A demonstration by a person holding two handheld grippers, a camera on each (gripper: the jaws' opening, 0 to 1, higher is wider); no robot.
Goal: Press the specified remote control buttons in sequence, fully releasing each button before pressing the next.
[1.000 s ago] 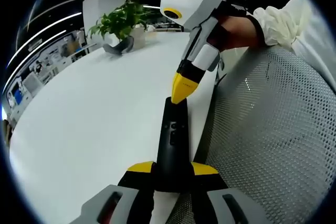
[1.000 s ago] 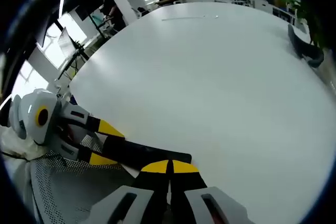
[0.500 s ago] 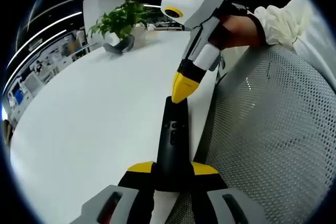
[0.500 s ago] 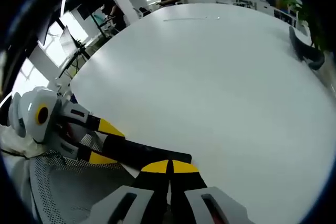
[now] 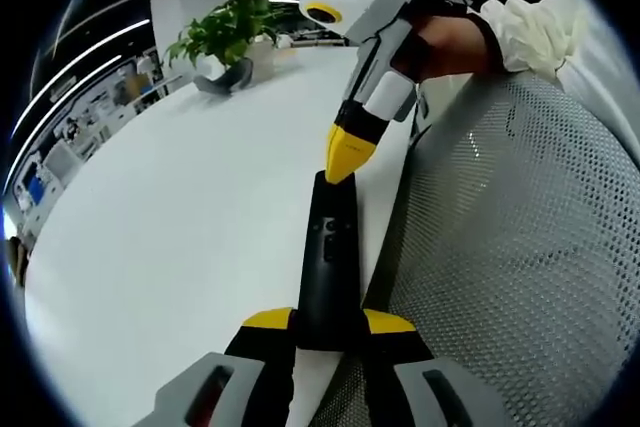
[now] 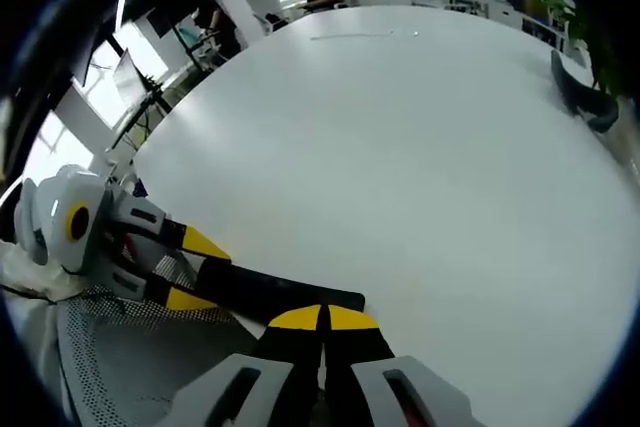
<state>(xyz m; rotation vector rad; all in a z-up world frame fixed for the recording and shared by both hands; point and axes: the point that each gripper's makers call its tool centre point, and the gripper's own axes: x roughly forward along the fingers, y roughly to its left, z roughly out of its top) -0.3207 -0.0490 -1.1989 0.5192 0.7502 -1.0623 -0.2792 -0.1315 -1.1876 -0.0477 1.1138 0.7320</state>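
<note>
1. Left gripper (image 5: 328, 323) is clamped on the near end of the black remote (image 5: 328, 252); its yellow-tipped jaws sit on either side of the body; remote points away along the table edge, buttons up.
2. Right gripper (image 5: 340, 169) comes in from above in the left gripper view, held by a hand (image 5: 450, 42) w/ a white sleeve; jaws together, yellow tip at the far end of the remote; contact or just above, can't tell.
3. In the right gripper view the right gripper (image 6: 322, 319) has its tips together over the remote (image 6: 280, 295); left gripper (image 6: 195, 269) grips it from the left.
4. White table (image 5: 170, 207) under the remote; mesh chair back (image 5: 510, 267) just beside its edge.
5. Potted plant (image 5: 222, 35) and a dark curved object (image 5: 222, 82) at the far side of the table, well apart from the remote.
</note>
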